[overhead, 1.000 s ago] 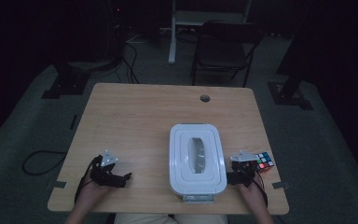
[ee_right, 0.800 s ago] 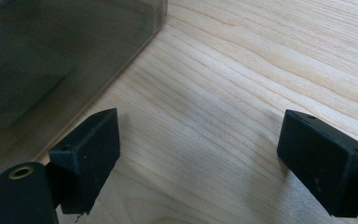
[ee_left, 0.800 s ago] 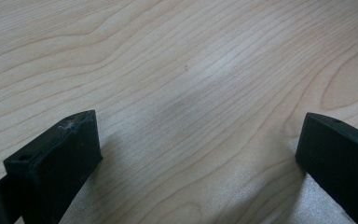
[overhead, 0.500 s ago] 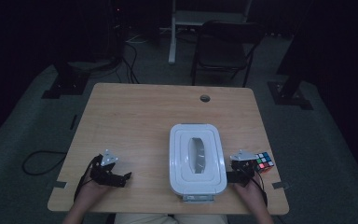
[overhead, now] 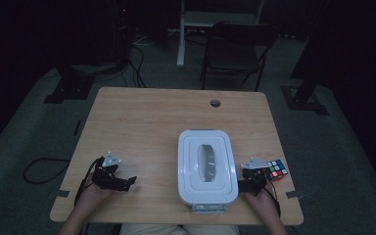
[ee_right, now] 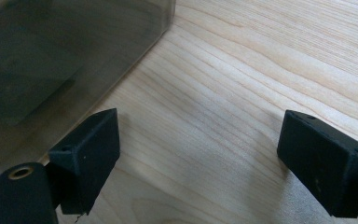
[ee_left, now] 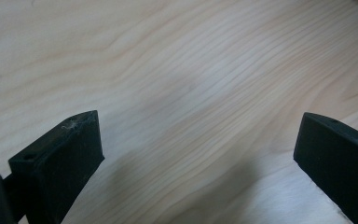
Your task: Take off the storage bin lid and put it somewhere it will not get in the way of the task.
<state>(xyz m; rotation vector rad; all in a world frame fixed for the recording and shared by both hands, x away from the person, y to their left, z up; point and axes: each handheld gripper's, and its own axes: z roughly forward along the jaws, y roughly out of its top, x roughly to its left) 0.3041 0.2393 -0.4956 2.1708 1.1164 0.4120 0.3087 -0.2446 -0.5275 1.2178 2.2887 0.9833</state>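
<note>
— What's that white thing by the right gripper [overhead: 253, 179]?

— A plastic box [overhead: 207, 165], rectangular with rounded corners, closed by a white lid [overhead: 191, 147] that has stepped ridges and a long oval dip down its middle. It sits toward the near right part of the table [overhead: 142, 122], just beside the right gripper. From the gripper's own camera the box wall [ee_right: 51, 60] looks smoky and half see-through, standing close to one jaw.

— Is the gripper holding it?

— No. Its jaws stand wide apart over bare wood, with nothing between them. The left gripper [overhead: 115, 180] is the same, jaws spread above plain grain [ee_left: 191, 93], well apart from the box at the near left corner.

— And the colourful bit?

— A puzzle cube [overhead: 277, 170], just beyond the right gripper, near the table's right edge.

— The table itself?

— Pale wood, with a round cable hole [overhead: 215, 103] near the far edge.

— The room?

— Dim. A dark chair [overhead: 235, 51] stands behind the table on grey carpet [overhead: 24, 142], and cables [overhead: 137, 68] trail across the floor at the far left
</note>
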